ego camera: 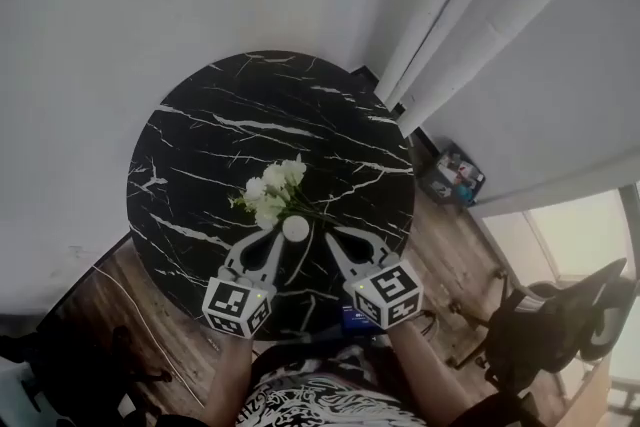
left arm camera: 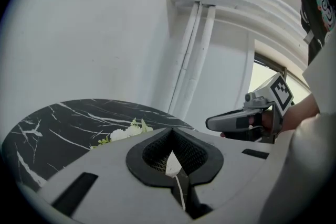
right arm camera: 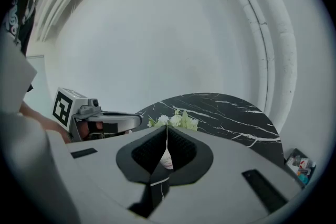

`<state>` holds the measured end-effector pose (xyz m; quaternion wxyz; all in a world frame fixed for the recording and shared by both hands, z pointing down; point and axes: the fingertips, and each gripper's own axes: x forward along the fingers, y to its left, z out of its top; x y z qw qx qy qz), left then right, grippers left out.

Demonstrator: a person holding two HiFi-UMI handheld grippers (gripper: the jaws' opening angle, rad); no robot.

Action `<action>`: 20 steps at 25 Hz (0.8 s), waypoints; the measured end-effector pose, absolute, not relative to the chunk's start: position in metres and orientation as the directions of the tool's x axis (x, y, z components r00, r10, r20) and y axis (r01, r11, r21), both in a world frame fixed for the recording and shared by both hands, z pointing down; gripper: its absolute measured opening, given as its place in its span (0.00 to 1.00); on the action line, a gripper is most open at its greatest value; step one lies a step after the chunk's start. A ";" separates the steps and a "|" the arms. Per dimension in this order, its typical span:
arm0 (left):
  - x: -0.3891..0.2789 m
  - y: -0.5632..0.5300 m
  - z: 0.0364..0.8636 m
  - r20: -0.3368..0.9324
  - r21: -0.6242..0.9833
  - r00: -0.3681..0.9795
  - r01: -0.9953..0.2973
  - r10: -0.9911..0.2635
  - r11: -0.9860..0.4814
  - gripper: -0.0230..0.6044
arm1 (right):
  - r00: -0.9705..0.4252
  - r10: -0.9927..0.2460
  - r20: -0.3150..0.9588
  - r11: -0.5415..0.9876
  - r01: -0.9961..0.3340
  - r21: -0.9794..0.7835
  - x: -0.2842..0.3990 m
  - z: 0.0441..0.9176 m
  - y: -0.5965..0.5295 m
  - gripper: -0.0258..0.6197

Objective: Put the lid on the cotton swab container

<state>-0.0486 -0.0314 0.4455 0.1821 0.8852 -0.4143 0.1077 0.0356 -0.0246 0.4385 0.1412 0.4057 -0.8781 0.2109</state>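
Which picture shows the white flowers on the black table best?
The head view. Looking down, it shows the whole bunch of white flowers lying on the black marble table. Both gripper views catch only a few blooms, low at the table's edge, small and partly hidden.

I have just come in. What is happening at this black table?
A person holds a tool in each hand over the round marble table. The left tool and right tool point at a small white container beside the flowers. Both look closed and neither grips it. I cannot tell whether its lid is on.
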 end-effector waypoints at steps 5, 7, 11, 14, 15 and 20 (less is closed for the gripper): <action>-0.048 -0.023 0.432 0.360 0.174 0.614 -0.784 -0.702 -0.596 0.06 | -0.592 -0.697 0.405 0.554 -0.803 -0.219 0.050 0.423 -0.007 0.07; -0.049 -0.019 0.426 0.355 0.155 0.611 -0.785 -0.708 -0.599 0.06 | -0.565 -0.725 0.394 0.526 -0.823 -0.213 0.057 0.417 -0.001 0.07; -0.048 -0.011 0.406 0.315 0.127 0.611 -0.786 -0.726 -0.605 0.06 | -0.521 -0.775 0.358 0.484 -0.853 -0.194 0.066 0.402 0.012 0.07; -0.047 -0.007 0.392 0.289 0.105 0.611 -0.785 -0.737 -0.610 0.06 | -0.495 -0.801 0.338 0.459 -0.869 -0.187 0.073 0.393 0.020 0.07; -0.047 -0.006 0.388 0.283 0.099 0.610 -0.786 -0.740 -0.611 0.06 | -0.490 -0.805 0.333 0.454 -0.872 -0.185 0.074 0.392 0.022 0.07; -0.049 0.003 0.379 0.264 0.086 0.605 -0.791 -0.752 -0.606 0.06 | -0.489 -0.813 0.315 0.456 -0.872 -0.176 0.073 0.384 0.031 0.07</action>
